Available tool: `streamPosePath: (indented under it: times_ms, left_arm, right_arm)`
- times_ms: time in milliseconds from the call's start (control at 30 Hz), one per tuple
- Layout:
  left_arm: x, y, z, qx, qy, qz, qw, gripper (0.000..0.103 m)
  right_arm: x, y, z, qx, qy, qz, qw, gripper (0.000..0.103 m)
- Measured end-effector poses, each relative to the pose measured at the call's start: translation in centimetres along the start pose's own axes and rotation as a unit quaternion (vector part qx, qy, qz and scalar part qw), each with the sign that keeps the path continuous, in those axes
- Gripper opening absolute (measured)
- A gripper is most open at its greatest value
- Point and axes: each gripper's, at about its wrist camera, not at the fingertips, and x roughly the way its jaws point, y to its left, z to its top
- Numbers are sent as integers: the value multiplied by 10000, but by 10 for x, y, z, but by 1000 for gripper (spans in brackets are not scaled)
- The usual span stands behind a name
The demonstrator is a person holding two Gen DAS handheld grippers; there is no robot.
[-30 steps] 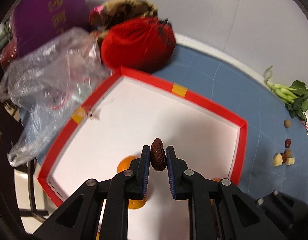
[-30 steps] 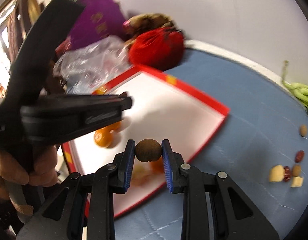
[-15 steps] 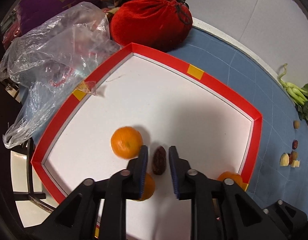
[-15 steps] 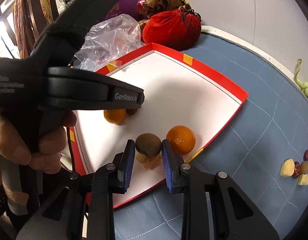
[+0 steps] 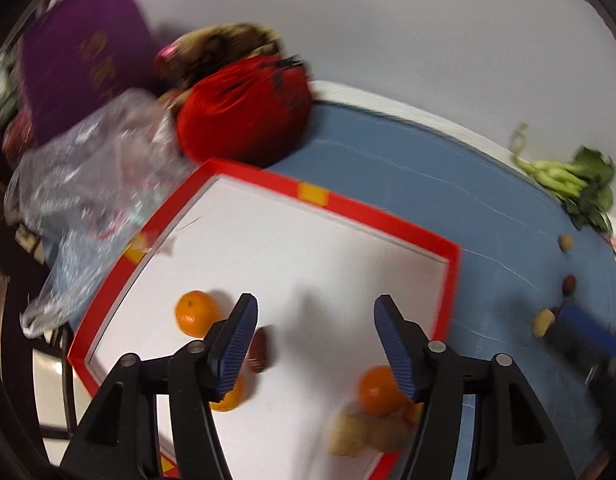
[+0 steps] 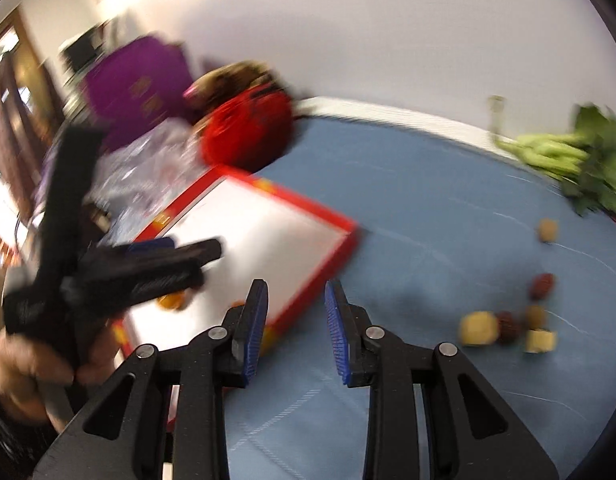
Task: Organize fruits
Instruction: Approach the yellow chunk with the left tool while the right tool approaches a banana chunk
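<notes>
Left wrist view: the left tongs (image 5: 315,334) gape wide above the shallow white tray with a red rim (image 5: 451,280), holding nothing. A wrinkled dark-brown date (image 5: 260,349) lies on the tray floor just beside the left finger, near a small round orange (image 5: 196,313); a second orange (image 5: 230,394) shows partly under that finger. Toward the tray's near right corner sit a third orange (image 5: 377,390) and a blurred tan lump (image 5: 363,434) — too smeared to identify. On the blue quilted desk (image 5: 407,176) to the right lie small loose fruits (image 5: 543,322) and a bunch of leafy greens (image 5: 575,184). A red cloth pouch (image 5: 244,116) and a crumpled clear plastic bag (image 5: 96,184) border the tray's far side.

Right wrist view: the right tongs (image 6: 296,320) are parted and empty over the desk's blue cloth, just off the tray's near edge. The small fruit pieces (image 6: 507,326) lie well to their right — blurred.
</notes>
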Motion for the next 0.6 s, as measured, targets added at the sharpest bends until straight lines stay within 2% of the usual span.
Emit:
streamPosePath:
  times_ms: [133,300,433,600]
  left_arm:
    - [-2,-33,-4,430,-113,-79,9990,64]
    - [-2,-78,-15,1003,-72,-378,9942,66]
    - [0,-107,-26,1304,15,-535,9900,66]
    - [6,-138,-36,1694,87,-727,9828,67]
  right_arm:
    - [-26,-40,8,522,-228,-247,9981,27]
    - [-53,-88,8,1131,-355,-512,9916,27]
    - [-67,-118,4,1524,-333,-709,9852,27]
    - [-70,-144,-6,1836,-63,-973,9782,27]
